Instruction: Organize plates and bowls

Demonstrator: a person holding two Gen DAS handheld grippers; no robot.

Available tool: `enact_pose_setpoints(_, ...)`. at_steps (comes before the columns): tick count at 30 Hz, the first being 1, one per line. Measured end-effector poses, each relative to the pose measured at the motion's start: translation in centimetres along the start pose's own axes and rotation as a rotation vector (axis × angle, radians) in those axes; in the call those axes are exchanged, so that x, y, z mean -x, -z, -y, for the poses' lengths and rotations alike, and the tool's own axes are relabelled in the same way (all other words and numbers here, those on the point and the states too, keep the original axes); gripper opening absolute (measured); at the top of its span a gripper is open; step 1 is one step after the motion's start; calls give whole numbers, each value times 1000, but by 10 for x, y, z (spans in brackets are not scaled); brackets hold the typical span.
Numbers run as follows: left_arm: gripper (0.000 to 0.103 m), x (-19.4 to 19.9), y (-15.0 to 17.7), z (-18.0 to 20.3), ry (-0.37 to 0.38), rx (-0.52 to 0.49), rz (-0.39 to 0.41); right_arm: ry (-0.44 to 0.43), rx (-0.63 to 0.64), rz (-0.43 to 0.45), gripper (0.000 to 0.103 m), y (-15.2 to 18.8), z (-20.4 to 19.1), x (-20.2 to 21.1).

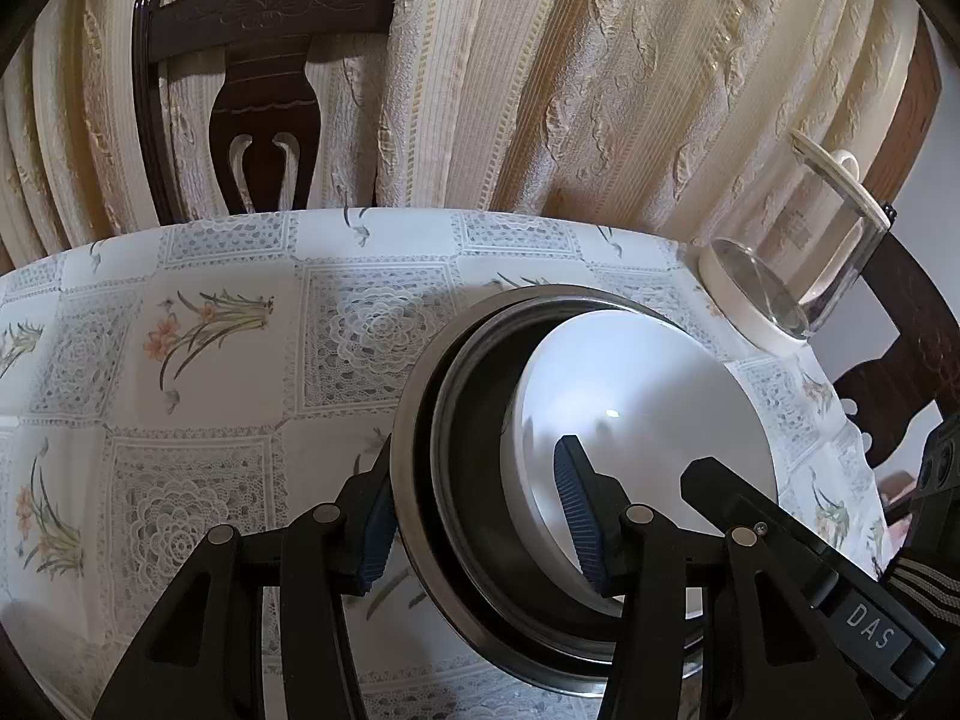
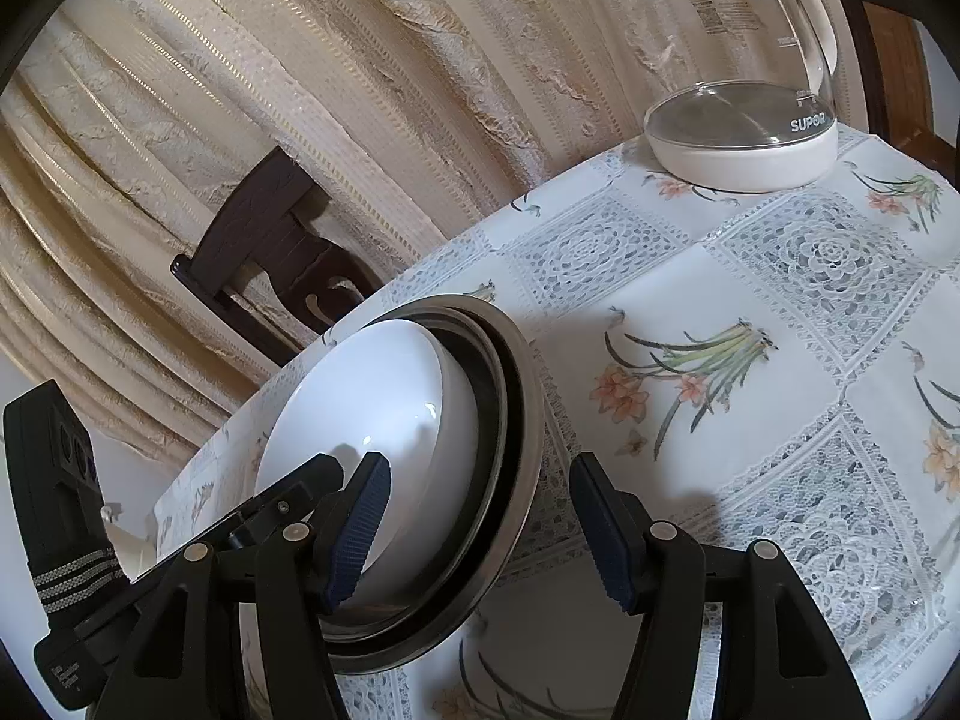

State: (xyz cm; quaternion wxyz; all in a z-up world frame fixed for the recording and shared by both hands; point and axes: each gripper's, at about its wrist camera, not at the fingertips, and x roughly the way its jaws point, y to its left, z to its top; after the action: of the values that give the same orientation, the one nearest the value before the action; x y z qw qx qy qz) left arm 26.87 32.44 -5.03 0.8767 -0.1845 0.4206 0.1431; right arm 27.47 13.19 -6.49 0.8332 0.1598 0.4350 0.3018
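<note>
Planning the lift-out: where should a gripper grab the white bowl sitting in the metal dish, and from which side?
Take the white bowl by its rim, one finger inside, one outside the wall. It sits off-centre in the metal dish, hard against the kettle side, so come in from the chair side, where the wide dark gap gives the outer finger room. This is a judgement; the smooth glaze may slip.

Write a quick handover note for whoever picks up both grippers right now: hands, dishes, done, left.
Left gripper: open, fingers straddling the near rim of the metal pan, not closed on it.
Right gripper: open, straddling the same stack's rim from the other side.
Dishes: white bowl sits nested inside the metal pan on the tablecloth. Glass kettle stands at the table's far edge, apart.
Done: bowl and pan are stacked.
Left: probably grip and move the stack; no other plates are in view.
</note>
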Motion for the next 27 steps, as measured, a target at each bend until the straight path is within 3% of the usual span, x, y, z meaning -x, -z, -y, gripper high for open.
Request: enact_pose_setpoints(27, 48, -5, 2, 1, 1, 2, -17, -10, 39, -5, 50, 0, -6, -1)
